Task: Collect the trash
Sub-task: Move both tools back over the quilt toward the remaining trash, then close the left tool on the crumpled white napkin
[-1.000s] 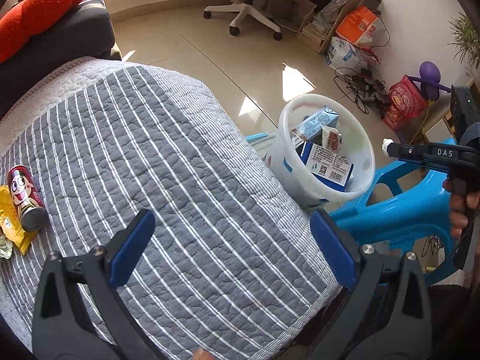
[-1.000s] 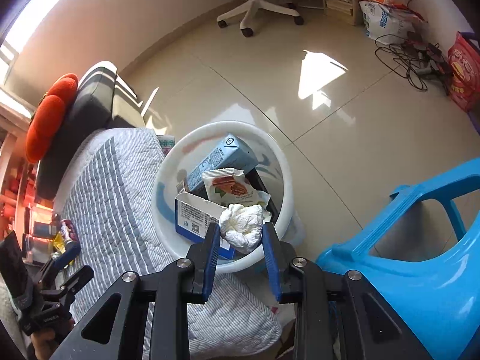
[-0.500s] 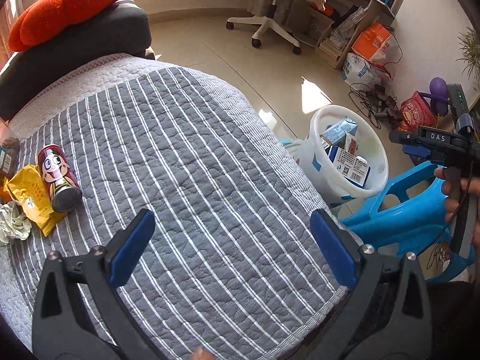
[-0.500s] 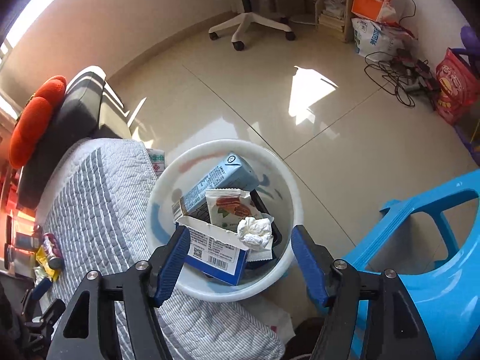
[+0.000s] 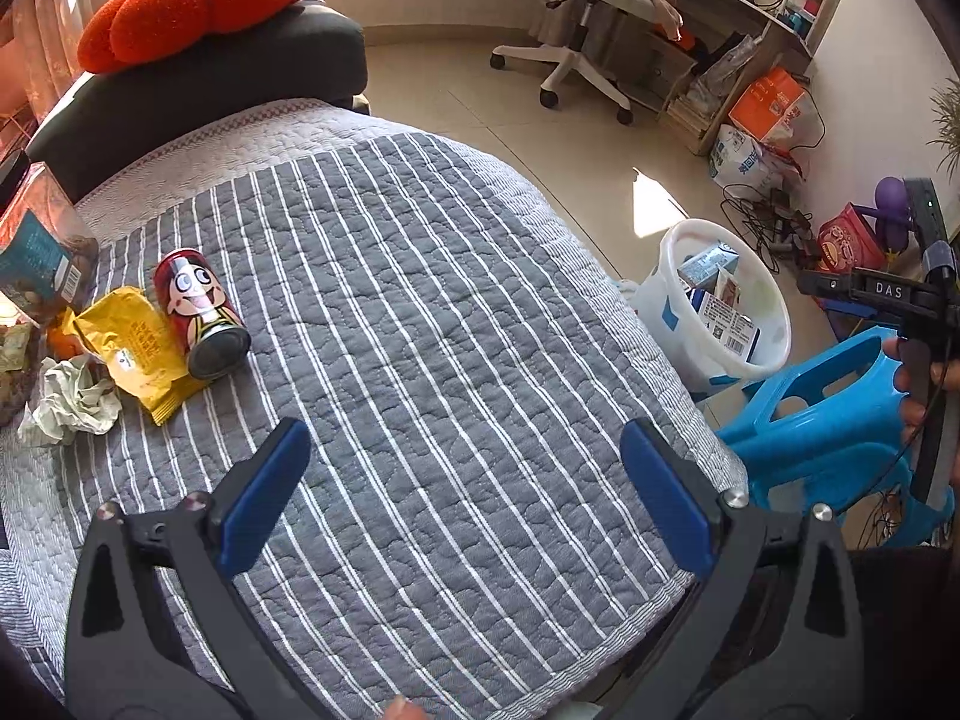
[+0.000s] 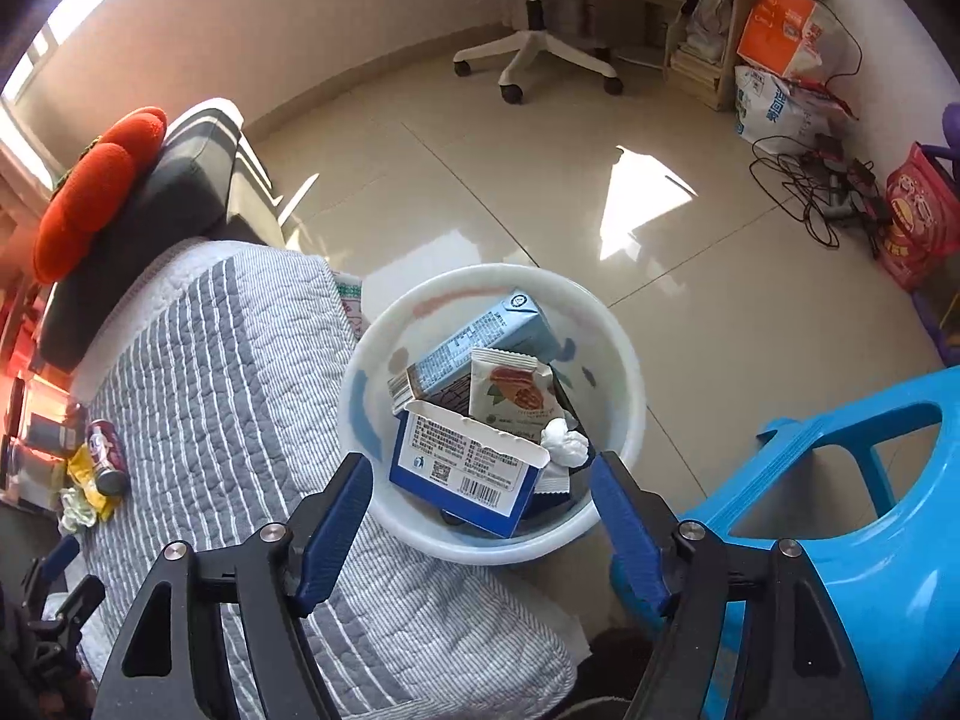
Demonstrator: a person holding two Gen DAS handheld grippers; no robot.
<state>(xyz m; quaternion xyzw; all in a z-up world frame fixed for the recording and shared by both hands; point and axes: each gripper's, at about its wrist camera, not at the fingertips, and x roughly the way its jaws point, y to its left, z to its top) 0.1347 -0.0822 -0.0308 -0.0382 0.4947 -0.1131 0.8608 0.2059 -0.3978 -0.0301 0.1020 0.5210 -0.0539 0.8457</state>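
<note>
Right tool (image 6: 480, 516) hangs over the white bin (image 6: 624, 360), jaws opening with nothing between them. The crumpled tissue (image 6: 564, 447) lies in the bin beside a blue box (image 6: 462, 474) and milk carton (image 6: 480, 336). The bin sits tight between the bed edge and a blue stool (image 6: 840, 510).

Left tool (image 5: 462, 498) is wide open and empty above the striped quilt (image 5: 420, 330), lots of bare quilt there. The remaining trash is at its far left: red can (image 5: 198, 312), yellow wrapper (image 5: 141, 348), wadded paper (image 5: 72, 402).
</note>
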